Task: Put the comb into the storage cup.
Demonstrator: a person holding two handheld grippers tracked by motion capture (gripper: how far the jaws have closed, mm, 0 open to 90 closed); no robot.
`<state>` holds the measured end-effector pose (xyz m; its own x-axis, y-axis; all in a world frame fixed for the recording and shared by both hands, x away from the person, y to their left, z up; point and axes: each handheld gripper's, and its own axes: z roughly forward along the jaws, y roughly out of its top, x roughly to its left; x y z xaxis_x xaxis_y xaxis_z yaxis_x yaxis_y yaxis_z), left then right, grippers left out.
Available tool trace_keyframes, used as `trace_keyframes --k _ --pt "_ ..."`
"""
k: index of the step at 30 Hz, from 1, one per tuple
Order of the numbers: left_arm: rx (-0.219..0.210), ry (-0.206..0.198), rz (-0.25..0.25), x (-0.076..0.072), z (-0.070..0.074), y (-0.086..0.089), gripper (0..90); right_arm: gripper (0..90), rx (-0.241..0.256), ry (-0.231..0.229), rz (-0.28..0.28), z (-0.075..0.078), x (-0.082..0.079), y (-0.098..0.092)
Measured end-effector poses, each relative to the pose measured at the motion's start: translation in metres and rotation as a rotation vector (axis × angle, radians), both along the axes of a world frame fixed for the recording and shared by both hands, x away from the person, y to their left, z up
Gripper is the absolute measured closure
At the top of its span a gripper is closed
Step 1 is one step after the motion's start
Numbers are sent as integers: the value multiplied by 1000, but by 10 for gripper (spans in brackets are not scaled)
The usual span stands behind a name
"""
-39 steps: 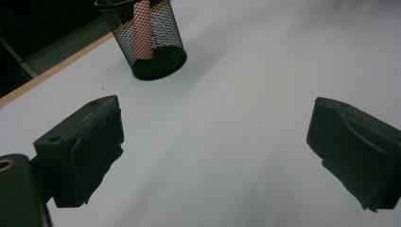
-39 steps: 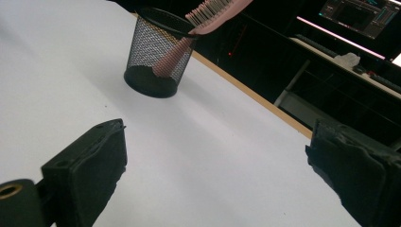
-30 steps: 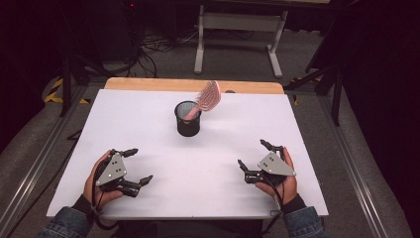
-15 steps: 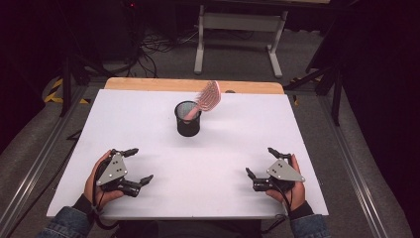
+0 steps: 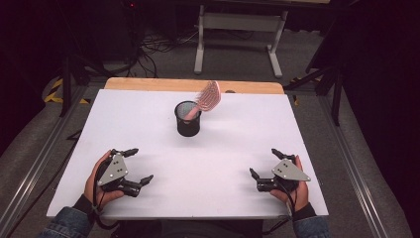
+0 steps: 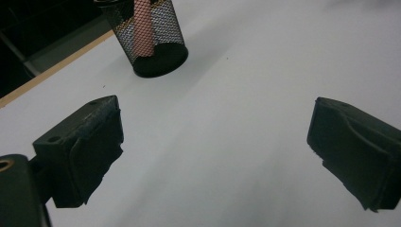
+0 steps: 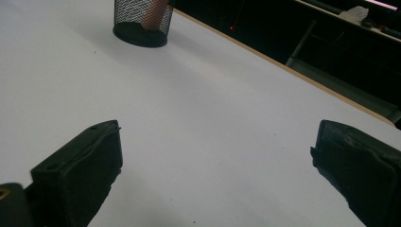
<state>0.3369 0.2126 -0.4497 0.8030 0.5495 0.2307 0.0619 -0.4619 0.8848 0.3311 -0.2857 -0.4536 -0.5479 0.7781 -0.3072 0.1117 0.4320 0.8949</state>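
a black wire-mesh cylindrical pen cup (image 5: 188, 119) stands upright on the white rectangular table top (image 5: 208, 158), toward its far edge and about midway between its sides. a pink plastic hairbrush (image 5: 207, 98) stands in the cup with its handle down inside the mesh and its bristled head leaning out over the rim, tilted to the side of the cup where the right gripper lies. in the left gripper view the cup (image 6: 149, 35) shows ahead and the pink handle (image 6: 143, 28) runs down inside the mesh to the solid black base.

the left gripper (image 5: 140, 166), held in the person's left hand (image 5: 96, 181), rests near the table's near edge, well apart from the cup and on its near left. its two black jaws stand wide apart with nothing but bare white surface between them, as the left gripper view confirms.

the right gripper (image 5: 262, 162), held in the person's right hand (image 5: 292, 186), lies on the near right of the cup, also well apart from it. its jaws are likewise spread wide and hold nothing; in the right gripper view the cup (image 7: 142, 21) sits far ahead of them. blue denim sleeves (image 5: 64, 225) show at the wrists.
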Motion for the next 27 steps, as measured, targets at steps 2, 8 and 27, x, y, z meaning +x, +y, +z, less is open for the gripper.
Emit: trace_keyframes --k 2,8,27 --pt "-5 -4 3 0 1 0 56 32 8 -2 -3 0 0 0" --pt "-13 -3 0 1 0 3 56 33 4 1 -8 0 1 1" --pt "-13 -1 0 -1 0 2 56 38 -18 -16 -34 1 1 2"
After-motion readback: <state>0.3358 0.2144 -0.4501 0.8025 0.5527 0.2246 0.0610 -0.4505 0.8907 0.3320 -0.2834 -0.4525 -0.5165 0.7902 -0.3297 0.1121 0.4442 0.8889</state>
